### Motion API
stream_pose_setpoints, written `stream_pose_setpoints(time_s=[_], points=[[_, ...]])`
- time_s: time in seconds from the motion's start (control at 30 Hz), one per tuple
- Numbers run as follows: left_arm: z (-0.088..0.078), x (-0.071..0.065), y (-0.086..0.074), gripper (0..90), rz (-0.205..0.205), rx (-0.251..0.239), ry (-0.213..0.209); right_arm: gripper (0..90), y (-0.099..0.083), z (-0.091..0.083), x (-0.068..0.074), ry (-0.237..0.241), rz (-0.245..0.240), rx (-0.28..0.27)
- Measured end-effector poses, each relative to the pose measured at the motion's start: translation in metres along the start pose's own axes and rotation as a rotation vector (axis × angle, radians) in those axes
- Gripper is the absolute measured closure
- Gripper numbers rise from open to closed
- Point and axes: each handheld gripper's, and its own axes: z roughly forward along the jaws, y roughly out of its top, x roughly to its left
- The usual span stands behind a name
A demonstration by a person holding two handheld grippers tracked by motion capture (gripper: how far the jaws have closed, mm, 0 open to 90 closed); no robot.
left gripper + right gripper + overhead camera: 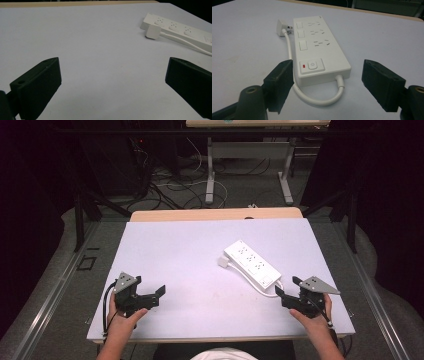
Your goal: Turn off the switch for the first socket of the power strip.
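A white power strip (252, 264) lies flat at the right centre of the white table (175, 250), its short white cable (317, 99) looping round to a white plug (223, 262) that rests loose beside it. In the right gripper view the strip (322, 47) shows three sockets with switches and a power button (312, 65). My right gripper (286, 287) stands open just short of the strip's button end, and nothing is between its jaws. My left gripper (158, 296) is open and holds nothing, low over bare table at the front left, far from the strip (180, 28) and plug (153, 31).
A wooden strip (215, 214) borders the table's far edge. Beyond it are loose cables on the floor (170, 185) and the legs of another table (210, 175). Dark curtains stand on both sides.
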Motion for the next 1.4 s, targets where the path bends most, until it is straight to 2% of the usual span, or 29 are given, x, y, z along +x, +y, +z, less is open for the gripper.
stream_pose_setpoints(time_s=[0.2, 0.27, 0.43, 0.63, 0.83, 0.87, 0.93, 0.97, 1.07, 1.13, 1.4], points=[[0.000, -0.002, 0.000, 0.8, 0.003, -0.002, 0.003, 33.5, 0.001, -0.002, 0.004, 0.020, -0.037, 0.006], [-0.001, -0.003, 0.000, 0.8, 0.009, -0.002, 0.007, 36.2, 0.003, -0.002, 0.004, 0.010, -0.035, 0.007], [-0.004, -0.002, -0.001, 0.9, 0.002, -0.011, 0.011, 41.9, 0.002, 0.000, 0.006, 0.022, -0.014, 0.018], [-0.007, -0.001, -0.001, 1.2, -0.005, -0.014, 0.013, 44.3, 0.006, 0.002, 0.006, 0.028, 0.000, 0.034], [-0.006, -0.001, -0.002, 1.6, -0.006, -0.013, 0.012, 44.6, 0.008, 0.001, 0.007, 0.039, -0.017, 0.042], [-0.006, -0.001, -0.002, 1.6, -0.006, -0.012, 0.013, 44.7, 0.008, 0.001, 0.008, 0.043, -0.001, 0.040], [-0.006, -0.001, -0.002, 1.7, -0.008, -0.011, 0.012, 44.7, 0.010, 0.001, 0.007, 0.038, -0.017, 0.044], [-0.006, -0.001, -0.002, 1.8, -0.009, -0.011, 0.012, 44.8, 0.010, 0.001, 0.008, 0.039, -0.004, 0.034], [-0.005, -0.001, -0.002, 2.2, -0.010, -0.010, 0.012, 45.4, 0.010, 0.001, 0.009, 0.038, 0.006, 0.053], [-0.005, -0.001, -0.002, 2.2, -0.013, -0.010, 0.012, 46.4, 0.012, 0.002, 0.009, 0.034, 0.001, 0.057], [-0.005, -0.001, -0.003, 2.5, -0.016, -0.009, 0.016, 49.2, 0.026, 0.001, 0.005, 0.018, 0.036, 0.074]])
